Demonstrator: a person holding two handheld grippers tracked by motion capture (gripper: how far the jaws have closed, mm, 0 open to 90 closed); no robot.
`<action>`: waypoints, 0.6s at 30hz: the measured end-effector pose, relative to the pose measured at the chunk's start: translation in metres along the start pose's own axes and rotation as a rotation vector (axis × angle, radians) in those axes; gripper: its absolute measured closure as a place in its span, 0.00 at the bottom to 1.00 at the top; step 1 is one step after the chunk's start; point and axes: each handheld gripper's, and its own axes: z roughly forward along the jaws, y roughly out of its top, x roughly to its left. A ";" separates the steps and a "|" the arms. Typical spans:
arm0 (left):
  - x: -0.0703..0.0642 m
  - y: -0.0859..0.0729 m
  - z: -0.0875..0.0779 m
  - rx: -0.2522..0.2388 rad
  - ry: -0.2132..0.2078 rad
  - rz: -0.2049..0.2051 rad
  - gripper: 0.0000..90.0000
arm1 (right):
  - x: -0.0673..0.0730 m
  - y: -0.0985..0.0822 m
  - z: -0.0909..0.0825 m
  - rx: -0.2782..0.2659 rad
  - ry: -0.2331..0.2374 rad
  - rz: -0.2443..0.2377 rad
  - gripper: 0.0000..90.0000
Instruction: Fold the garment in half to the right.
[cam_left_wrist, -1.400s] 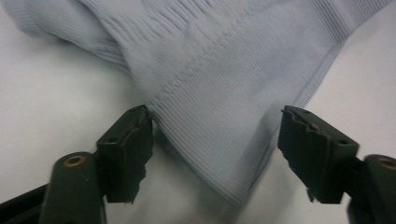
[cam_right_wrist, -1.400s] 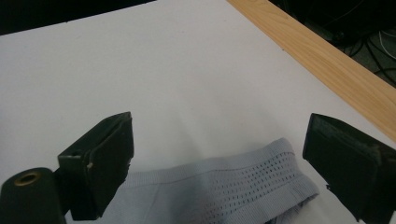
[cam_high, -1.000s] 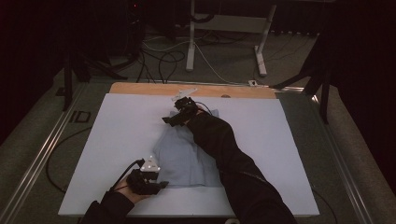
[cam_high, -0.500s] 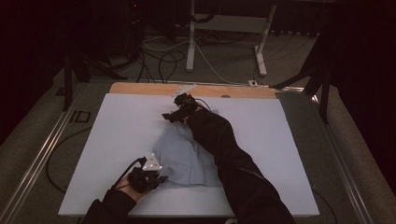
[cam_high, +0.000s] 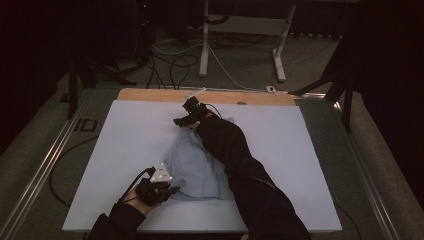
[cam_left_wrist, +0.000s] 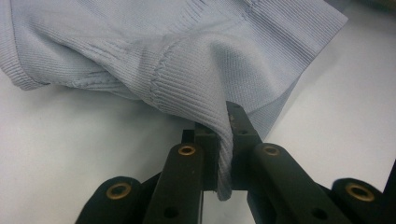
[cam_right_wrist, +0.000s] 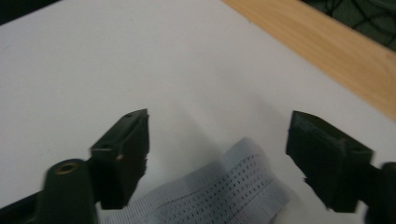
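Currently the pale blue knit garment (cam_high: 200, 165) lies mid-table; the left tool (cam_left_wrist: 225, 135) pinches its ribbed hem, and the right tool (cam_right_wrist: 217, 135) gapes wide over the far corner. Probably best: lower squarely, then close.

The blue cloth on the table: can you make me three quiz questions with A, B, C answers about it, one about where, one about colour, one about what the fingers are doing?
1. Where does the cloth lie?
A. on the white table top
B. on the floor
C. on a chair

2. What colour is the cloth?
A. red
B. light blue
C. yellow

3. What is the left gripper doing?
A. resting open beside the cloth
B. holding a cup
C. pinching the cloth's edge

Answers:
1 A, the high view shows it spread on the white top.
2 B, it is pale blue knit in all views.
3 C, the left gripper view shows fabric squeezed between its fingers, while the right gripper is open over a corner.
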 end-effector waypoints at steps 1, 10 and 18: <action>0.000 0.000 0.000 0.002 0.000 0.001 0.97 | -0.001 0.000 0.005 0.031 -0.017 0.025 0.30; 0.002 -0.001 0.000 -0.005 -0.007 -0.009 0.97 | -0.005 -0.003 0.018 0.097 -0.062 0.059 0.39; 0.001 -0.001 0.000 -0.003 -0.012 -0.011 0.97 | -0.006 -0.004 0.028 0.145 -0.103 0.040 0.52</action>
